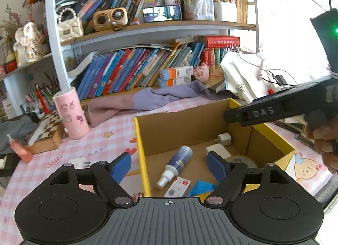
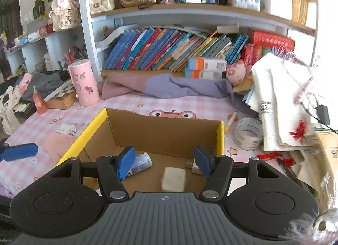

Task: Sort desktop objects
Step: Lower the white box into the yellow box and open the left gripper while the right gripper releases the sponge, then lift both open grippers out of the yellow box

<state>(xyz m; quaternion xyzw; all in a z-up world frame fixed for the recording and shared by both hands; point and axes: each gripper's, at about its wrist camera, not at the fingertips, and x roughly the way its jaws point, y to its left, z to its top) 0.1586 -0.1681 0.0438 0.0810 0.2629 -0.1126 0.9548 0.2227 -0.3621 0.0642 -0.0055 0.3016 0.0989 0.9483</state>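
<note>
Both tools hover above an open cardboard box [image 1: 190, 126] with yellow edges on the pink-checked tabletop [image 1: 109, 139].

Left tool [image 1: 169, 166]: jaws spread and released, nothing between the blue pads [image 1: 120, 166]. Below and just ahead of it, on the box floor, lies a spray bottle [image 1: 176, 164] on its side, white nozzle toward the tool. A small red-and-white packet [image 1: 177, 187] and a blue cloth [image 1: 200, 188] lie nearest the tool. A white block [image 1: 217, 150] and a white charger plug [image 1: 224, 139] lie farther in, toward the far right corner.

Right tool [image 2: 163, 162]: jaws parted and empty. The white block [image 2: 173, 179] sits on the box floor directly beneath the gap. The spray bottle [image 2: 140, 163] lies behind its left pad, the plug [image 2: 193, 166] behind its right pad.

Outside the box, to the right of the right tool, a tape roll [image 2: 248, 134] and a marker [image 2: 230, 123] rest on the tabletop. To the left of both tools stands a pink cylinder [image 2: 84, 82].
</note>
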